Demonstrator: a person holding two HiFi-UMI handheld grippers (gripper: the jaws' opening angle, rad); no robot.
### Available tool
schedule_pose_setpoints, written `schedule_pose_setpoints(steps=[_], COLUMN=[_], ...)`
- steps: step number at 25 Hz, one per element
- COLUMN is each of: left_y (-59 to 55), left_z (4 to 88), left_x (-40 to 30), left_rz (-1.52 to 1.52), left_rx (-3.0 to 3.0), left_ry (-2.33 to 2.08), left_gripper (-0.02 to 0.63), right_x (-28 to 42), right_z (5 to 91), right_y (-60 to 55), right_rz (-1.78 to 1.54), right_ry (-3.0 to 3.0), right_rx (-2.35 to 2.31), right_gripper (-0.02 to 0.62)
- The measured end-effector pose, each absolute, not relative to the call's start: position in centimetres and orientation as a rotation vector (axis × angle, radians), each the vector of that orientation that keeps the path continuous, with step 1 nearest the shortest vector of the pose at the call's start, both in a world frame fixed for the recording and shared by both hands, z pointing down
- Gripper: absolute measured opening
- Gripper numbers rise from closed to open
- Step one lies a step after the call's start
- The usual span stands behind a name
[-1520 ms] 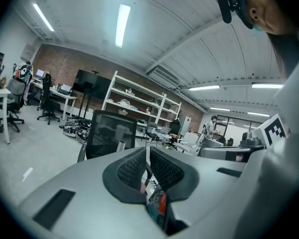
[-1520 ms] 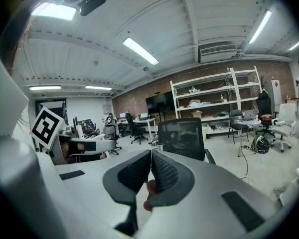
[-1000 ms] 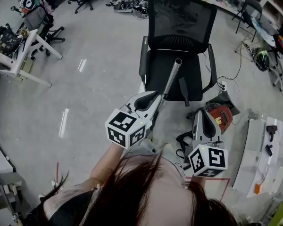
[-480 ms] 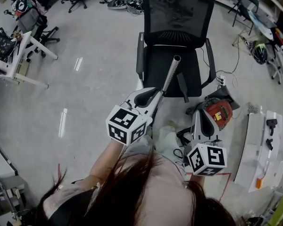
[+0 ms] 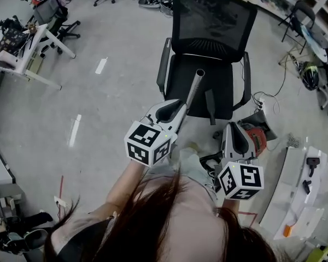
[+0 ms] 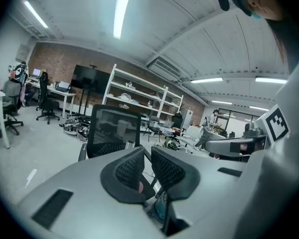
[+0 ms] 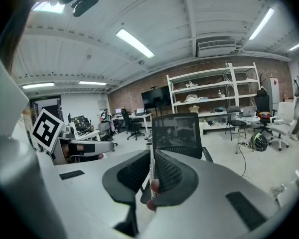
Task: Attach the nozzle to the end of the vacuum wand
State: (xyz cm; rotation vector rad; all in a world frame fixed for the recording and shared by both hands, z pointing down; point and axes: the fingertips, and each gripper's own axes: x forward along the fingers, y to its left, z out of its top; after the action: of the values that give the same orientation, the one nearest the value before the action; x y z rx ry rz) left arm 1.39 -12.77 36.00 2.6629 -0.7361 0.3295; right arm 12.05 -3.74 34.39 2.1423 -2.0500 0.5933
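On the grey polished floor of an open workshop, a white-framed desk stood at far left. My left gripper, smooth grey plastic with a black-and-white marker cube behind it, had the vacuum wand, a straight dull-metal tube, running out from between its ribbed black pads. Its jaws had just been easing apart and showed only a narrow slit, with the tube between them. The wand's open round end hung over the seat of a black mesh-backed office chair. Just right of the wand, a slim dark piece lay on the seat; it was possibly the nozzle, but I could not tell. My right gripper hovered near the chair's front corner, jaws pressed together with nothing visibly gripped. Beside it, a rounded red vacuum body sat on the floor.
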Motion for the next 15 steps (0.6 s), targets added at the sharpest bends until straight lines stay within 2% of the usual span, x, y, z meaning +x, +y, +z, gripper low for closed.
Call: schedule_pose_setpoints(steps=[15], left_y=[-15.5], left_z=[39.1], left_x=[6.5], left_rz=[0.381], left_rx=[2.599], left_ry=[-0.864], left_gripper=[0.094], right_x=[18.4], right_z=[35.8], right_y=[-5.2], right_rz=[0.602], right_ry=[-2.094], right_rx=[2.051], right_gripper=[0.025])
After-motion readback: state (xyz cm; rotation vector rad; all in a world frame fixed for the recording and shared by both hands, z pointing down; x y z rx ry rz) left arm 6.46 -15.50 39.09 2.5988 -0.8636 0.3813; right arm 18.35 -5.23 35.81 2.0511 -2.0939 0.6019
